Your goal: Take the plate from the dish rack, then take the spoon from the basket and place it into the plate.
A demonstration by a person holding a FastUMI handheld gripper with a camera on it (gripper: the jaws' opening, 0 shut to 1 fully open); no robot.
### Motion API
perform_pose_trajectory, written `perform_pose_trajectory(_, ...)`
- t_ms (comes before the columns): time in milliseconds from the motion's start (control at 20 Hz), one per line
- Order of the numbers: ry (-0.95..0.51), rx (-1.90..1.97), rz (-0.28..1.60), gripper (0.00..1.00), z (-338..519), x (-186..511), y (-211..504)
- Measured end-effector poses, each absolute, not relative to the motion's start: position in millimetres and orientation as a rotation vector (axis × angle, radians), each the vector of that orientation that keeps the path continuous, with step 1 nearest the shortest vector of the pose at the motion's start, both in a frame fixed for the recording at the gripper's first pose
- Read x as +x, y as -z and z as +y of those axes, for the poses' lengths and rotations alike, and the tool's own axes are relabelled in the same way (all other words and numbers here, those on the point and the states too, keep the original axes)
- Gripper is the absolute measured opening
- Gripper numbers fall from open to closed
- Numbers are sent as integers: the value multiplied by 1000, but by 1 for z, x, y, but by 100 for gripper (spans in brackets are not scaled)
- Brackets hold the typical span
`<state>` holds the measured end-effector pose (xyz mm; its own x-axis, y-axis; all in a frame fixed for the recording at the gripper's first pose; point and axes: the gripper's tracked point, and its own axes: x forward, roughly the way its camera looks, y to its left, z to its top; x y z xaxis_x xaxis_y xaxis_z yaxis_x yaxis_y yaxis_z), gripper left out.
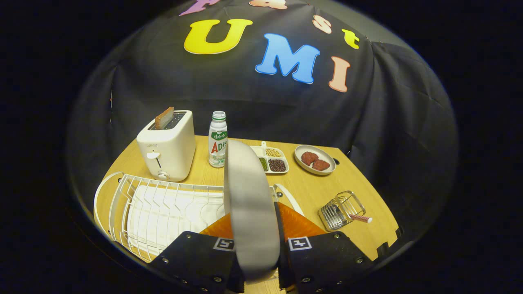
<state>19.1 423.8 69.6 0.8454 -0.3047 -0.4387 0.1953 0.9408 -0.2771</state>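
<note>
A grey plate (249, 204) stands on edge between my two fingers, held upright above the right end of the white dish rack (159, 208). My gripper (254, 241) is shut on it, one finger on each face. Off to the right, beyond the fingers, a small wire basket (341, 210) sits on the wooden table (310, 188). A spoon with a pink handle (361, 219) sticks out of the basket to the right.
A white toaster (167, 145) with a slice in it stands behind the rack. A drink bottle (217, 139) is next to it. Further back sit a divided tray of beans (273, 160) and a round dish with red pieces (315, 159).
</note>
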Motion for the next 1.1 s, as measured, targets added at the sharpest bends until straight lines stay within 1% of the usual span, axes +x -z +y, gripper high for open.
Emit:
perform_pose_trajectory(200,272,-246,468,31,419,-4,-87)
perform_pose_trajectory(450,287,-230,452,31,403,-58,-95)
perform_pose_trajectory(700,270,-183,465,31,385,-109,-83)
perform_pose_trajectory(1100,170,-98,553,31,359,-174,-35)
